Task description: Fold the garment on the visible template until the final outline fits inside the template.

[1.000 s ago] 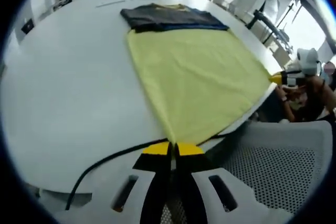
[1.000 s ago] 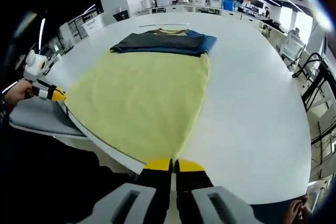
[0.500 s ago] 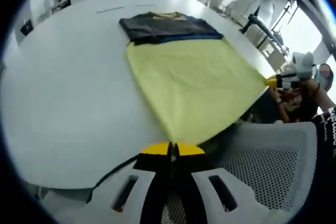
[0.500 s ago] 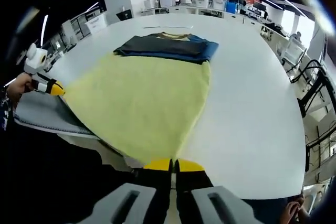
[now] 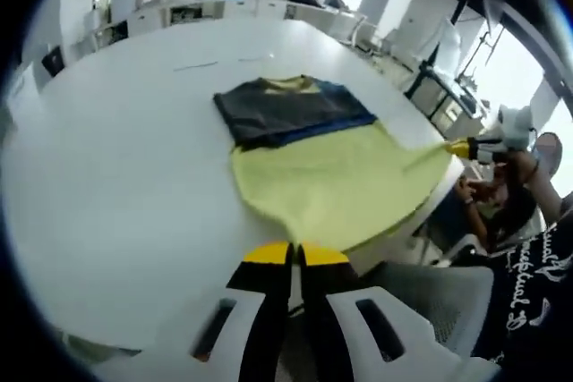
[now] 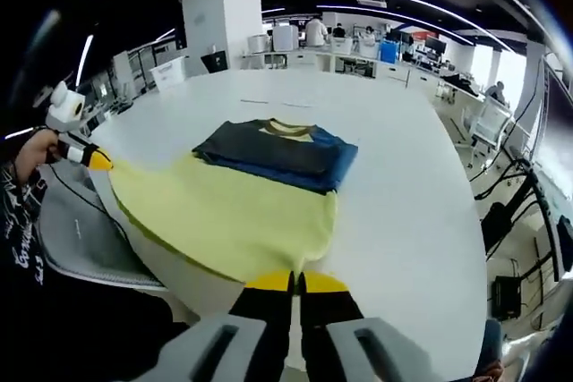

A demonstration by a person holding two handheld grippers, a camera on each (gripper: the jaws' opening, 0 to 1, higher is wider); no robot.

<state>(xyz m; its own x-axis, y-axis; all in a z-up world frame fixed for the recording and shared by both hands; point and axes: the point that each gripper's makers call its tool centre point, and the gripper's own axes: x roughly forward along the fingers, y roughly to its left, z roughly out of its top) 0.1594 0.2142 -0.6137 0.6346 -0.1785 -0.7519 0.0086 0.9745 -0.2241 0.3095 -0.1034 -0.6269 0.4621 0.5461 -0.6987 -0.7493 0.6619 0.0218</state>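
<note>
Table: the white table (image 5: 107, 176) is carrying the whole job, and a bare stretch of it is showing on each side of the cloth in both views.

Garment: the yellow garment (image 5: 336, 181) is lying spread toward the near edge of the table, its far end tucked up against a dark blue folded part (image 5: 286, 109) with a yellow collar showing. Compared with half a second ago, the near hem is riding higher and the yellow panel is looking shorter and slacker, so the bottom edge is being lifted off the table rim.

Left claw: the left claw (image 5: 294, 252) is pinched closed on the near left corner of the garment; in the right gripper view it is holding that corner out at the far left (image 6: 97, 161).

Right claw: the right claw (image 6: 294, 282) is likewise clamped on the other hem corner, and is appearing at the right of the left gripper view (image 5: 461, 148).

Change and meaning: both corners are rising together, which I judge to be the start of carrying the hem forward over the dark part. No template outline is discernible, so fit cannot be judged yet.
</note>
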